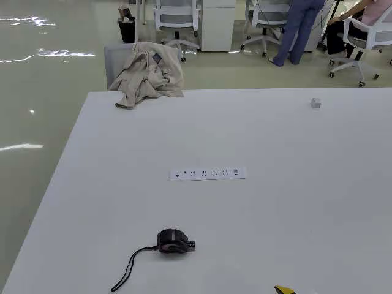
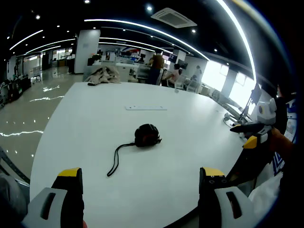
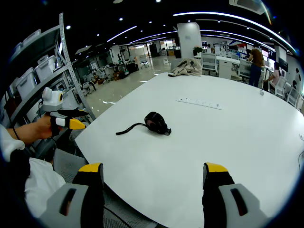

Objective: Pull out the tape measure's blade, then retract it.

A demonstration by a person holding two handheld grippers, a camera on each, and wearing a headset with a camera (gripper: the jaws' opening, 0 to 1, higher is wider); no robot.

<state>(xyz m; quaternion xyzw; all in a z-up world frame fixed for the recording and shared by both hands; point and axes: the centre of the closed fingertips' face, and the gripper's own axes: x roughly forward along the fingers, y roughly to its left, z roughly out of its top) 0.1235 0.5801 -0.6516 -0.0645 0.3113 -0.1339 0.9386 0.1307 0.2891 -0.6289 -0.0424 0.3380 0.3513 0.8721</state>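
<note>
**Figure. Tape measure before first contact.** The tape measure [image 1: 174,241] lay close to the near edge of the tabletop [image 1: 294,202], left of that edge's middle. Its limp wrist strap [image 1: 130,267] trailed toward the near left corner. Both tools hung off the near edge, well apart from the tape measure and touching nothing. In its own view, the left gripper [image 2: 141,172] had its jaws spread wide and empty. The right gripper [image 3: 153,167] was likewise released.

We judged the case to be compact, rigid and fairly dense for its size. It was apparently rubber-clad, so a clamp across its two flat faces should hold without slipping. The blade's end tab seemed to sit at the small projection on the case's right side in the head view. We expected that thin, springy strip to need a firm pinch on the tab, because the return spring would pull against it. The strap offered no useful hold.

A power strip [image 1: 207,174] lay at mid-tabletop, and a jacket [image 1: 147,76] hung over the far edge.
</note>
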